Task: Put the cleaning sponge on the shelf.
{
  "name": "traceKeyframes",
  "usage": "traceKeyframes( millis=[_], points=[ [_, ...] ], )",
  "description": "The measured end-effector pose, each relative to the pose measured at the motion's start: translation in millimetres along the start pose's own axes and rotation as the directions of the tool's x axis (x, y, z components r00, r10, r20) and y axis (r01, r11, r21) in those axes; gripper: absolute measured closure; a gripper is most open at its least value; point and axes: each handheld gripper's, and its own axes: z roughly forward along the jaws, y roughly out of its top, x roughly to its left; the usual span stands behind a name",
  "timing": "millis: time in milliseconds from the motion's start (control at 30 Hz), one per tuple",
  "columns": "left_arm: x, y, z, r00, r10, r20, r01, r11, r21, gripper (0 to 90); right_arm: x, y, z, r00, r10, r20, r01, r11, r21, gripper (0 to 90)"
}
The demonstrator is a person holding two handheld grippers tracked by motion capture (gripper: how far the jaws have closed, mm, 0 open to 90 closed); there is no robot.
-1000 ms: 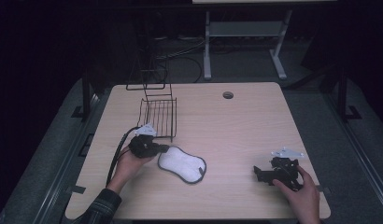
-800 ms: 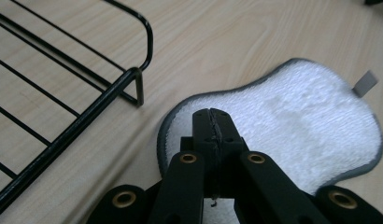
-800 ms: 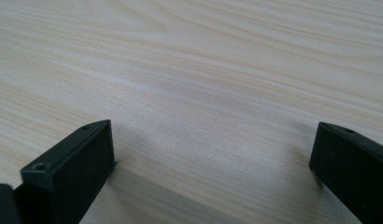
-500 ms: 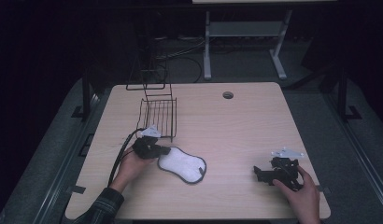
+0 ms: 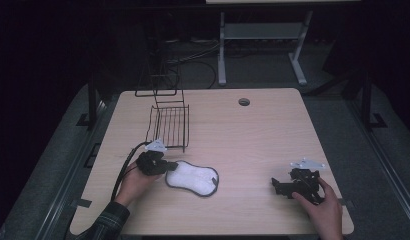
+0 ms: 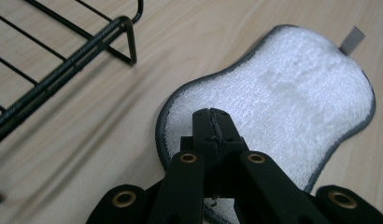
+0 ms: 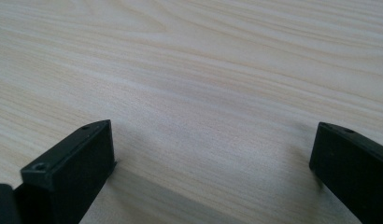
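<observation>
The high view is dim: only the pale wooden worktop (image 5: pixel 253 140) is lit from above, and the room around it sinks into black. Both gripper views are bright and even, with soft shadows under the slightly blurred black tongs (image 7: pixel 213 172).

Left gripper (image 5: pixel 169 165) sits at the table's left front, held in the left hand (image 5: pixel 135 181), forearm in a plaid sleeve (image 5: pixel 105 225) entering from the bottom edge; in the left gripper view its jaws are pressed together, tips meeting with no gap. Right gripper (image 5: pixel 278 186) sits low at the right front in the right hand (image 5: pixel 324 210), pointing left. Its jaws stand wide apart.
</observation>
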Motion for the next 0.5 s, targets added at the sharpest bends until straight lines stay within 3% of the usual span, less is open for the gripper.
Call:
traceKeyframes(
  millis=[500],
  points=[
    [-15.1, -16.3, -15.6, 0.9997, 0.003, 0.024, -0.004, 0.9994, 0.035, 89.9, 0.0, 0.0, 0.0, 1.0, 0.0, 0.0, 0.0, 1.0, 0.0, 0.0]
  ],
)
